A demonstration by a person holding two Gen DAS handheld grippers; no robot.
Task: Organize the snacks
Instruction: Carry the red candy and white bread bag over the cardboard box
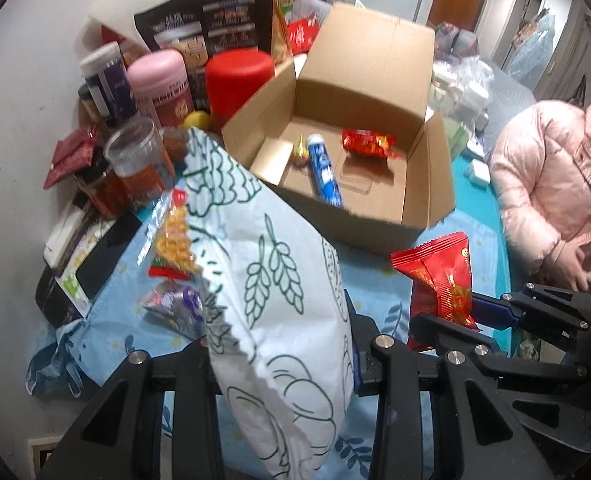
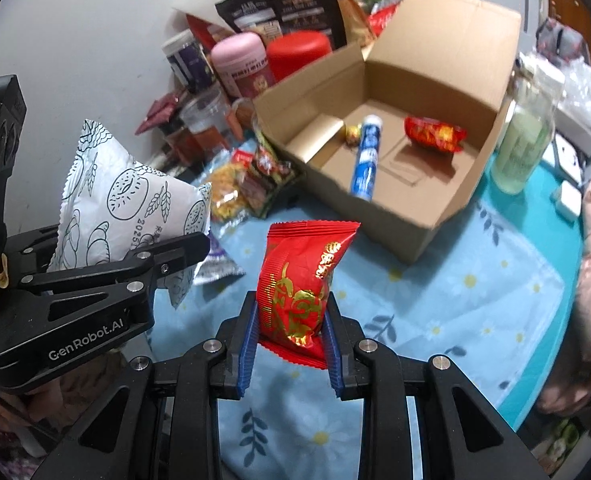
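**Two snack packets held above the table, carton waiting open**

The left gripper (image 1: 283,364) is pinching a white bread-print packet (image 1: 271,280), which is blocking its own fingers in the left wrist view; the right wrist view is showing that grip side-on at nine o'clock. The right gripper (image 2: 291,344) is pinching a red foil snack packet (image 2: 299,280) between blue pads (image 2: 244,354). The open cardboard box (image 2: 427,216) is sitting at one o'clock, holding a blue tube (image 2: 366,160), a small gold-wrapped sweet (image 2: 352,133) and another red packet (image 2: 435,134). Only the right wrist view is showing the pale green bottle (image 2: 523,148) just beside the box.

Free room inside open box (image 2: 411,80)
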